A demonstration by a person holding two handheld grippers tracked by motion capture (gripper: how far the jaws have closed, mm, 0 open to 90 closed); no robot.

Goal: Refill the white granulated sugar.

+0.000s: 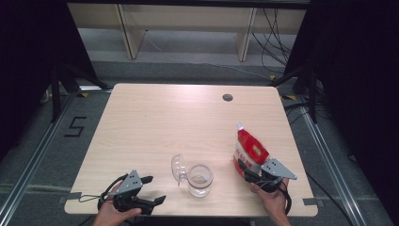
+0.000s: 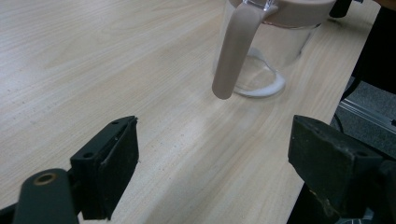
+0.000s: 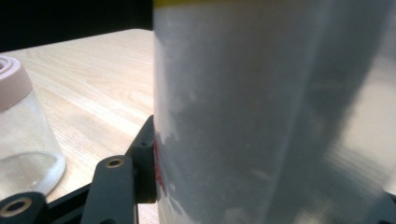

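Observation:
A red pouch [image 1: 249, 150] with a white spout leans upright near the table's front right. My right gripper [image 1: 244, 170] is shut on its lower part; in the right gripper view the pouch [image 3: 271, 116] stands close between the jaws, against the left pad [image 3: 148, 156]. A clear glass jar [image 1: 200, 180] stands at front centre with its lid [image 1: 178, 169] swung open to the left, and a little pale powder lies at its bottom. My left gripper [image 1: 156, 189] rests open at the front left, jaws pointing toward the jar [image 2: 271, 60], nothing between them.
The light wooden table [image 1: 164, 122] has a round cable hole [image 1: 227, 97] at the back right. A pale strap [image 2: 233, 51] hangs from the jar's rim. The table's front edge runs close to both hands. Shelving legs and cables stand on the floor beyond.

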